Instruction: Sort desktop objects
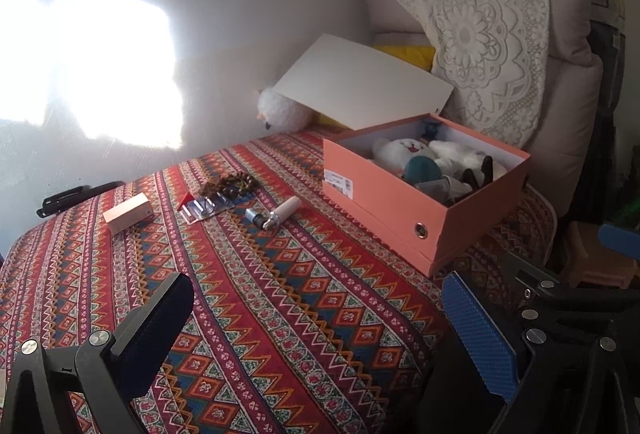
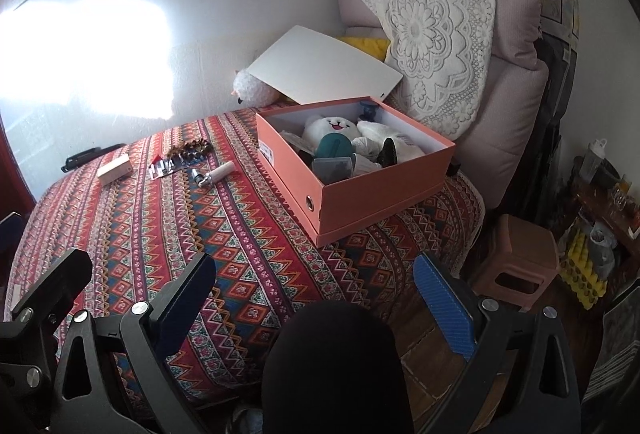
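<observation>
Red-and-orange zigzag cloth covers the whole table (image 1: 280,294), and the biggest thing sitting on it is the salmon-pink shoebox (image 1: 400,210) at the far right, lid (image 1: 360,86) tipped up behind it. It's already pretty loaded: a white plush (image 2: 336,128), something round and teal (image 2: 336,150), a grey case, plus some darker bits I can't really identify at this angle. So I'd say a fair chunk of the sorting is done.

What's left is a small cluster on the far left half of the table, well apart from the box: a pale wooden block (image 1: 128,218), a string of dark brown beads (image 1: 230,184), a shiny blister pack (image 1: 206,210) with a red tab just beside the beads, and a white tube with a little metal fitting (image 1: 276,216) closest to the box. Four-ish items to go, all small and light, though the flat pack looks like the fiddly one to lift off cloth.

Both tools are hanging back at the near edge. The left gripper (image 1: 320,334) has its jaws spread wide with nothing between them; the right gripper (image 2: 320,302) is the same, spread and empty.
</observation>
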